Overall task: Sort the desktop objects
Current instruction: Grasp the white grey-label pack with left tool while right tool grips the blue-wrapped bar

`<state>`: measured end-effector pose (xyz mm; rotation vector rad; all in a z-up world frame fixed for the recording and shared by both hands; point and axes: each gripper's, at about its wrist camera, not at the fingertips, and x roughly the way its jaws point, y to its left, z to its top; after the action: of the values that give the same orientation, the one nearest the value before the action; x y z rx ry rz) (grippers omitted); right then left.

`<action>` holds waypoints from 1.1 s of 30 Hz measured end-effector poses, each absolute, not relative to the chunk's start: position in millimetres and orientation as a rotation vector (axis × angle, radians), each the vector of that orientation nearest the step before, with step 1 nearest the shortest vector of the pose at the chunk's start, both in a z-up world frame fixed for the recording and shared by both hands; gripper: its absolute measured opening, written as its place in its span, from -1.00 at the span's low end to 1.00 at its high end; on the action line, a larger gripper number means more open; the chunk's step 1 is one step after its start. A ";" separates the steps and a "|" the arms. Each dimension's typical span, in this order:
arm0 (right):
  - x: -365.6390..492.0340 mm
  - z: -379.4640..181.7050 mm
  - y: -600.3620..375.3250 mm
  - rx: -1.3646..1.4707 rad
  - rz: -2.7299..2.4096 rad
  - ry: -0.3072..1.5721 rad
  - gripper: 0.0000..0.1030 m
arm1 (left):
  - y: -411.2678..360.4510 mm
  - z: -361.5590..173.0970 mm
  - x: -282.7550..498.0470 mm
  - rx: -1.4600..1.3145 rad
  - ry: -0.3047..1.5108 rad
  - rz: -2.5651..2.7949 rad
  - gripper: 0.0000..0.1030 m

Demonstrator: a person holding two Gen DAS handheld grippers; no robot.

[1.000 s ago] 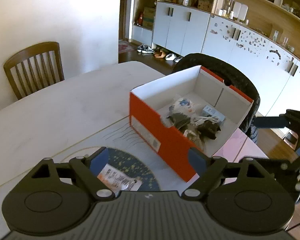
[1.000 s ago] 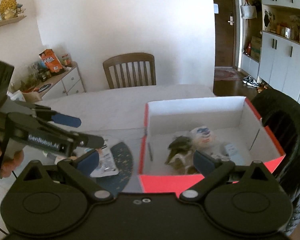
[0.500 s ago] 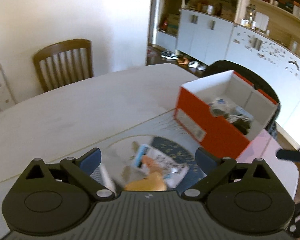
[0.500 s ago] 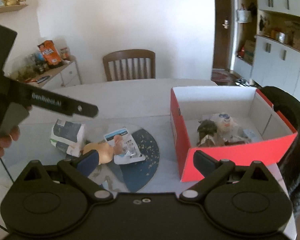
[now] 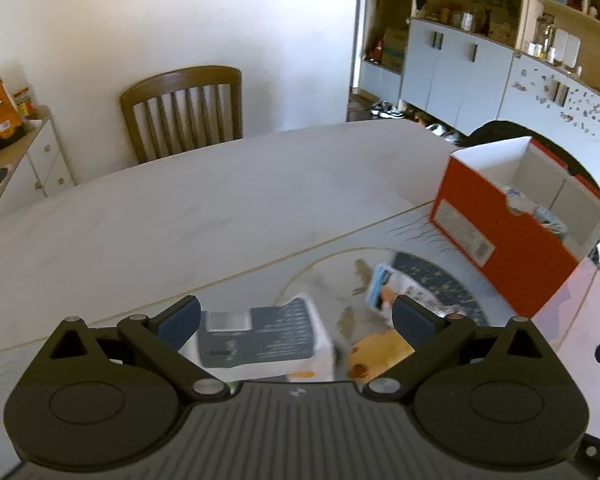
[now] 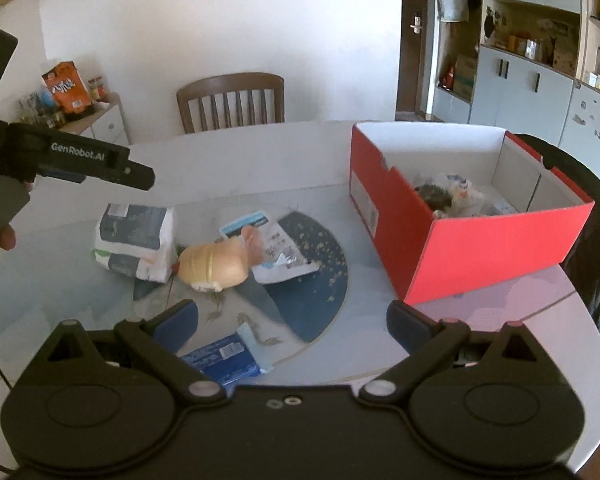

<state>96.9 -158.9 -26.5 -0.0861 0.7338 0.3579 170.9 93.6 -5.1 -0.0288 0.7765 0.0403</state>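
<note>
Box (image 6: pixel 460 236) right on table (image 6: pixel 260 160); pack (image 6: pixel 134 242), toy (image 6: pixel 214 266) left; chair (image 6: pixel 232 102) behind.

A white-and-grey packet (image 6: pixel 134 242), tan toy (image 6: pixel 214 266), printed sachet (image 6: pixel 270 246) and blue pack (image 6: pixel 224 362) lie beside the red box (image 6: pixel 460 246).

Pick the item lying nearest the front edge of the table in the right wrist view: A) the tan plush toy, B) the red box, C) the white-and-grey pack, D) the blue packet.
D: the blue packet lies just ahead of the right claw, nearer than the other items.
</note>
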 end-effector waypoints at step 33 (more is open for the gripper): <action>126.4 -99.2 -87.6 -0.114 0.197 0.922 0.84 | 125.0 -75.9 203.0 -0.033 0.844 0.075 0.99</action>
<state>126.4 -87.6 -99.2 -0.1144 0.9218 0.1965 203.0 125.0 -75.9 -0.0326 0.8437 0.0753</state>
